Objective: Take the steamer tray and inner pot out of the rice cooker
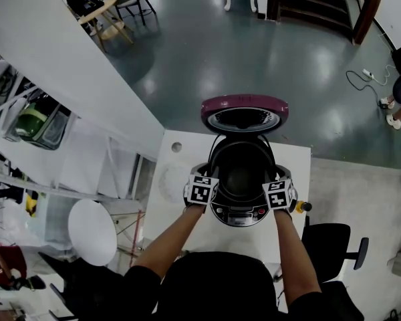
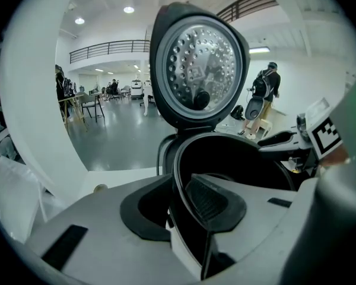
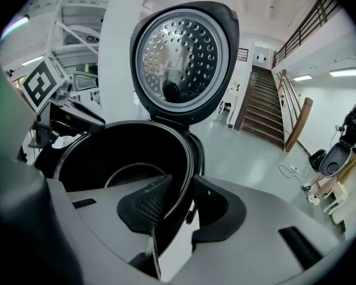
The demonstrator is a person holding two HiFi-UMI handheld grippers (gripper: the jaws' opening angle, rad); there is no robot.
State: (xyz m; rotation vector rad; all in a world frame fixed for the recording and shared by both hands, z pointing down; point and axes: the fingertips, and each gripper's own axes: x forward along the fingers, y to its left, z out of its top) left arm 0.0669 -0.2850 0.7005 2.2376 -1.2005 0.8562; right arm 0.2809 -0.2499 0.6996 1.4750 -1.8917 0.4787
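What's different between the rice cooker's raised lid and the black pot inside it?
The lid stands tipped up at the back; the inner pot sits sunk in the cooker. The lid's inner face is shiny silver, dotted with holes; the inner pot is black. The left gripper and right gripper straddle the inner pot's rim; nothing touches the lid. Both are round.

Head view looks steeply down from above the person onto the rice cooker [image 1: 244,212] on the white table [image 1: 174,179]. The cameras on the left gripper [image 1: 207,191] and right gripper [image 1: 274,194] sit close at the inner pot [image 2: 237,159] rim, left and right, facing far toward the raised lid [image 3: 178,58]. All three views share pot and lid; each gripper view catches the other gripper across the pot.
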